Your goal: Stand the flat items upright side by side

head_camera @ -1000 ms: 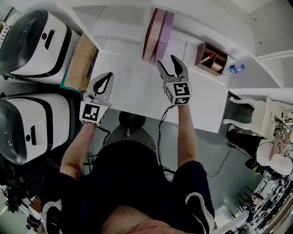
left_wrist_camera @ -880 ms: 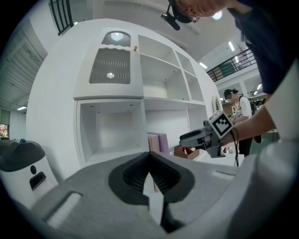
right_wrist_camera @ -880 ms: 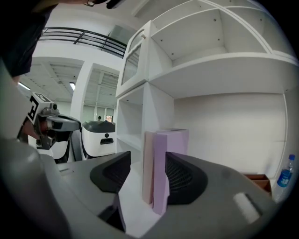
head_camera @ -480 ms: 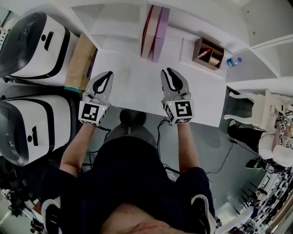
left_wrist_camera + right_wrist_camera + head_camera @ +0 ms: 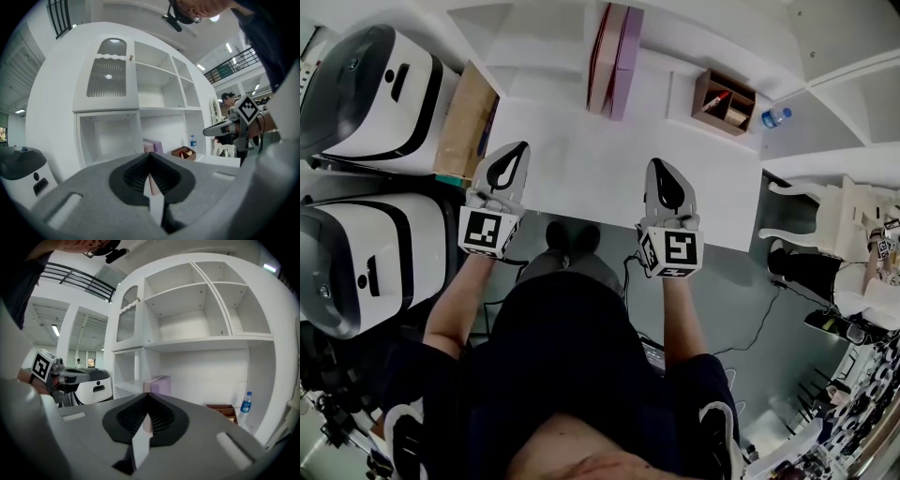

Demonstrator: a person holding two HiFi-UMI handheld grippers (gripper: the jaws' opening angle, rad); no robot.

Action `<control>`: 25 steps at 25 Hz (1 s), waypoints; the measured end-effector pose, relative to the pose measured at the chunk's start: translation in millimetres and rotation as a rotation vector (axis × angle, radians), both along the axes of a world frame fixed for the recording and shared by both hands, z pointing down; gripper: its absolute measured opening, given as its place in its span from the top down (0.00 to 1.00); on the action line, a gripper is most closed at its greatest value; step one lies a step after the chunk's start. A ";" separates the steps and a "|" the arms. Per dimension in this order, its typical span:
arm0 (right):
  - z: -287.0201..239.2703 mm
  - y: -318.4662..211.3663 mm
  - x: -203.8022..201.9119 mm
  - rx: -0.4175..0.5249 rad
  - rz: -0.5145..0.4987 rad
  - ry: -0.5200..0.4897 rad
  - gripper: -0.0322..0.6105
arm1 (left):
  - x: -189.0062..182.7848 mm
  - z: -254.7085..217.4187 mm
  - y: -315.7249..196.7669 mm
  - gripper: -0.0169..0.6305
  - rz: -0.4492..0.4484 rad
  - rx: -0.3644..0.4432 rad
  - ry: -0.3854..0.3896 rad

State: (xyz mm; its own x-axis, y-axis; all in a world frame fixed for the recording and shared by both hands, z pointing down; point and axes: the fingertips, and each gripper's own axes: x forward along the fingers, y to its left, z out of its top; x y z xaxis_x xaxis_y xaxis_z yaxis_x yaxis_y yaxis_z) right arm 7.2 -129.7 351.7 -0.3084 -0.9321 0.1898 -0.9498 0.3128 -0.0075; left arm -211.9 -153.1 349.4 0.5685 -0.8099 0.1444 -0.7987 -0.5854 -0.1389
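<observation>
Two flat books, one pink-red and one purple (image 5: 614, 61), stand upright side by side at the back of the white desk (image 5: 572, 169), under the shelf unit. They also show as the books (image 5: 152, 146) in the left gripper view and the books (image 5: 157, 384) in the right gripper view. My left gripper (image 5: 517, 148) hovers over the desk's left part, shut and empty. My right gripper (image 5: 661, 165) hangs near the desk's front edge, well short of the books. Its jaws have just been closing with nothing between them and now stand shut.
A wooden box (image 5: 724, 100) with pens sits right of the books, and a water bottle (image 5: 776, 116) beyond it. A cardboard box (image 5: 466, 122) leans at the desk's left edge beside two white-and-black machines (image 5: 366, 94). A white chair (image 5: 825, 220) stands at right.
My right gripper has drawn back from the books toward the desk's front edge, and its jaws went from open to shut. The left gripper shifted only slightly.
</observation>
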 end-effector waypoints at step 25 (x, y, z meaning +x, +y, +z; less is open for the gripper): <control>-9.7 31.6 15.1 0.003 0.142 0.099 0.95 | -17.7 -0.3 18.1 0.98 -0.044 -0.002 -0.001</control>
